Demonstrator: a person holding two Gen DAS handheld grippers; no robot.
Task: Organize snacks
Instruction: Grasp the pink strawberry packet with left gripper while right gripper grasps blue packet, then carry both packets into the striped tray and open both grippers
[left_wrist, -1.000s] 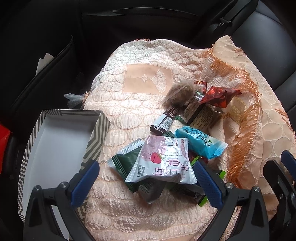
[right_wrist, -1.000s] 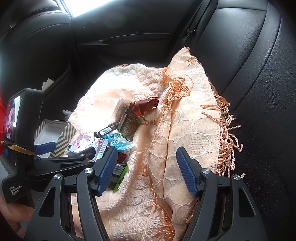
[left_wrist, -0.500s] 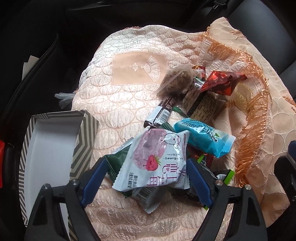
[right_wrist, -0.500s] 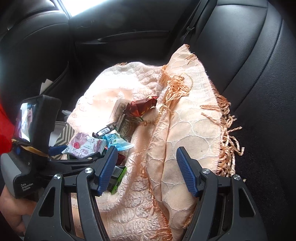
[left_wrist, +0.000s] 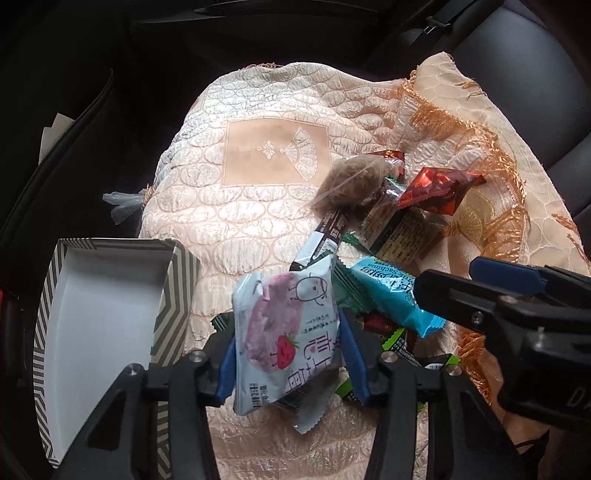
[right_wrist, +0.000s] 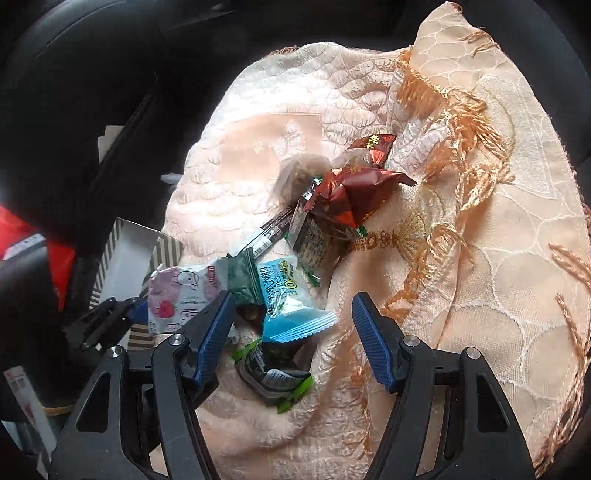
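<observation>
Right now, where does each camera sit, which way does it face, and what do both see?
Left wrist: on the left gripper, facing down at the strawberry packet its closing jaws pinch, striped box alongside; right gripper intrudes.
Right wrist: on the open right gripper, facing down over the blue packet.
Shared: both packets, box, cloth.

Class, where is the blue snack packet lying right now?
Left wrist view, right of centre: the blue snack packet lies in the pile, right of the strawberry packet.
</observation>
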